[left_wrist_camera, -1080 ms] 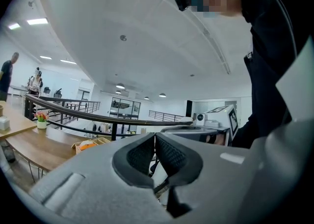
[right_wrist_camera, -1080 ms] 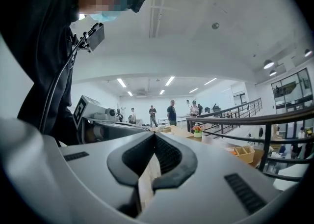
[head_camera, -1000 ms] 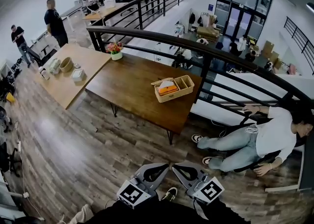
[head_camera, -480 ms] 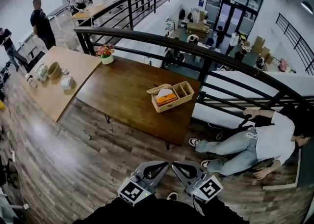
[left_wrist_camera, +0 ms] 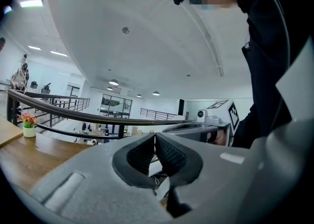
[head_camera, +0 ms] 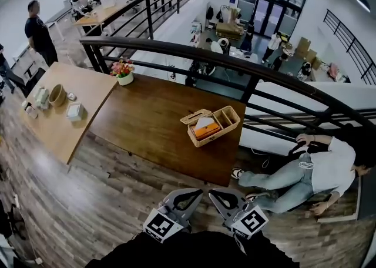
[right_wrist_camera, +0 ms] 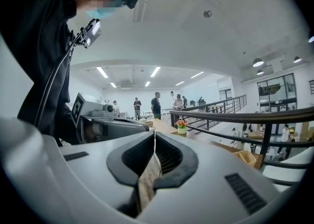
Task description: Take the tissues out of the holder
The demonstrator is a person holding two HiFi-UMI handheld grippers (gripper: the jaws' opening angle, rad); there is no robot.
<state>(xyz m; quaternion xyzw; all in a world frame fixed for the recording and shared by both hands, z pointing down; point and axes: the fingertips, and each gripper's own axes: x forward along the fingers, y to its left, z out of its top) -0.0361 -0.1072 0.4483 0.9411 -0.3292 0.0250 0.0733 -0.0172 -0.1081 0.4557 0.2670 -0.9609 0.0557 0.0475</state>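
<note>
Tissues lie on the dark table, inside the holder, well apart from both pairs of fingers. The table is the broadest thing in the head view. The holder, an open woven box, stands toward the table's right end, with white tissue showing above an orange pack. The left gripper and right gripper hang side by side off the table, just past its near edge, each with its jaws pressed together on nothing. A small flower pot stands at the table's far left corner.
</note>
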